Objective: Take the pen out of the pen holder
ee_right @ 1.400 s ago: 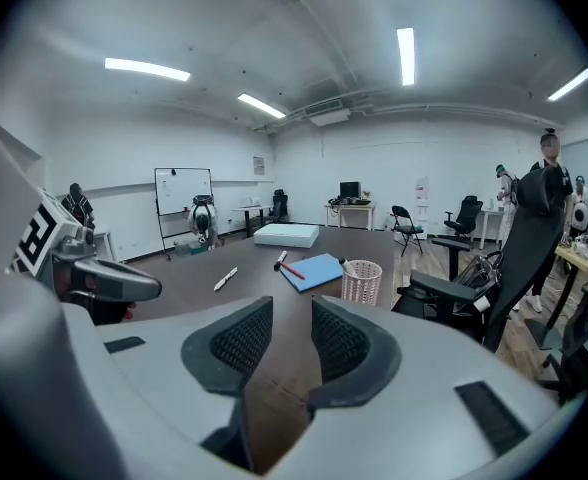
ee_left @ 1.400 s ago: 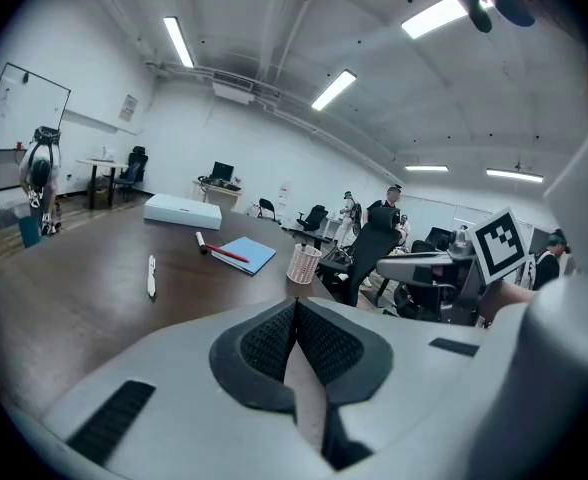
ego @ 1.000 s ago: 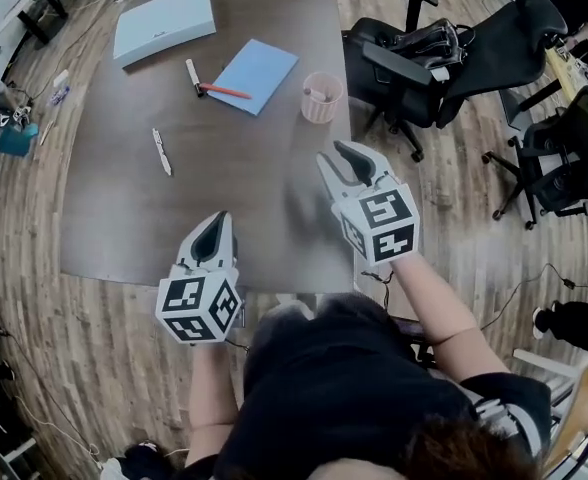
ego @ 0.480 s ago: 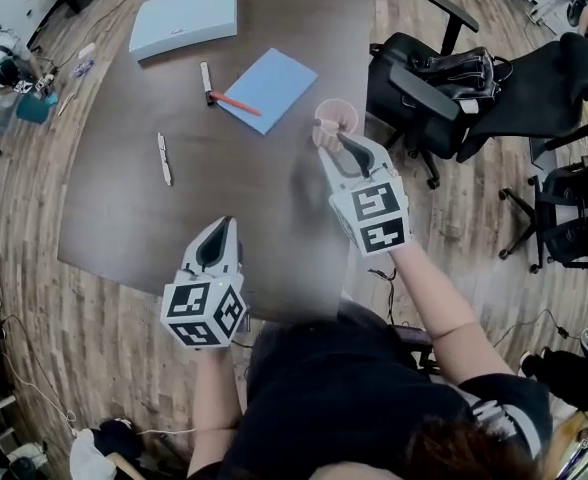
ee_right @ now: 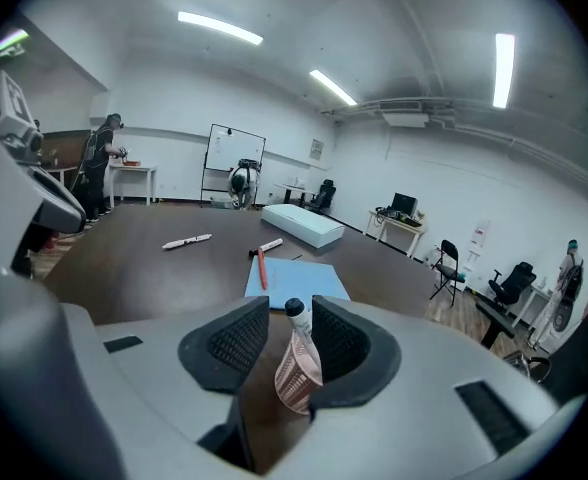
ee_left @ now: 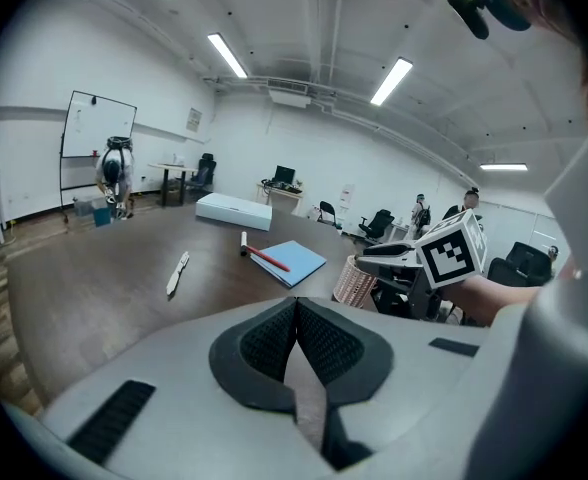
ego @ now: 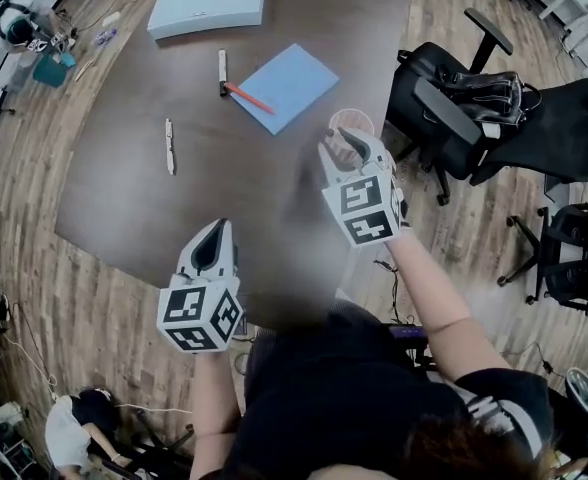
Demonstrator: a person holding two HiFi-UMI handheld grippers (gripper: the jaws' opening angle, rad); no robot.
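A pink mesh pen holder [ego: 355, 120] stands near the right edge of the dark table [ego: 124, 208]. A white pen with a dark cap [ee_right: 295, 315] sticks up out of the pen holder [ee_right: 292, 376]. My right gripper [ego: 349, 146] reaches over the holder; its jaws are opening, and the pen top stands between the pads without being pressed. My left gripper [ego: 214, 242] hovers above the table's near edge, shut with nothing in it; in the left gripper view its pads [ee_left: 274, 340] meet. That view also has the pen holder [ee_left: 354, 282] and the right gripper [ee_left: 386, 259].
A blue notebook [ego: 286, 85] with a red pen [ego: 250, 98] on it lies mid-table, a white marker [ego: 222, 71] beside it, a white pen [ego: 169, 146] to the left, a white box [ego: 209, 0] at the far end. Black office chairs [ego: 454, 103] stand close to the right.
My right gripper has moved forward across the table to the pen holder, and its jaws now straddle the pen. The left gripper has shifted only slightly.
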